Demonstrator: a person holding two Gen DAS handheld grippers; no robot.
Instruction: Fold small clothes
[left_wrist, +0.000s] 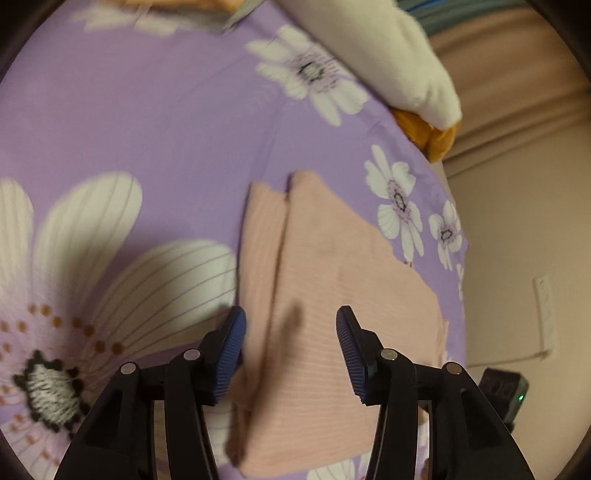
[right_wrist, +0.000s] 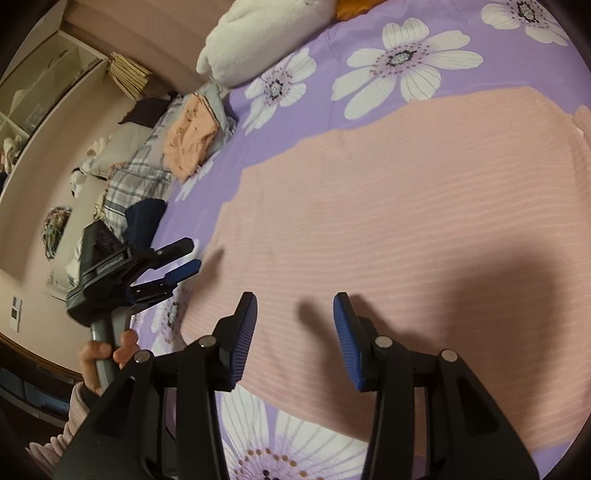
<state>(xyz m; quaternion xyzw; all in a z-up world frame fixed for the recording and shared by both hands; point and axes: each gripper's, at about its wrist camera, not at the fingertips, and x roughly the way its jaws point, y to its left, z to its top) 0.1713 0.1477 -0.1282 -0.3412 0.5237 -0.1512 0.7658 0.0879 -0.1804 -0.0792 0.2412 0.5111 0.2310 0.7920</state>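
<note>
**Two open tongs over a soft pink knit on the bed**

Left wrist view: the left tongs (left_wrist: 290, 350) stand apart, holding nothing, poised just above the near end of a pink ribbed garment (left_wrist: 332, 295). It lies flat on the purple floral bedsheet (left_wrist: 147, 122), near the bed's edge, with one long side already lapped over, so a lengthwise fold line (left_wrist: 280, 251) runs away from the camera. A white plush pillow (left_wrist: 406, 55) and an orange cushion (left_wrist: 436, 136) sit well beyond it.

Right wrist view: the right tongs (right_wrist: 295, 332) are likewise spread and empty, hovering over the same garment's broad ribbed face (right_wrist: 406, 221). The left tongs (right_wrist: 177, 266) show at the garment's far-left end, gripped by a hand (right_wrist: 107, 354). A stack of folded clothes (right_wrist: 192, 136) rests further up the bed.

Judging by its drape and ribbing, the cloth is light, limp and stretchy; it will sag and slide unless pinched through all layers. Corners or the short hem edge look like the best holds, one per tong, lifted together.
</note>
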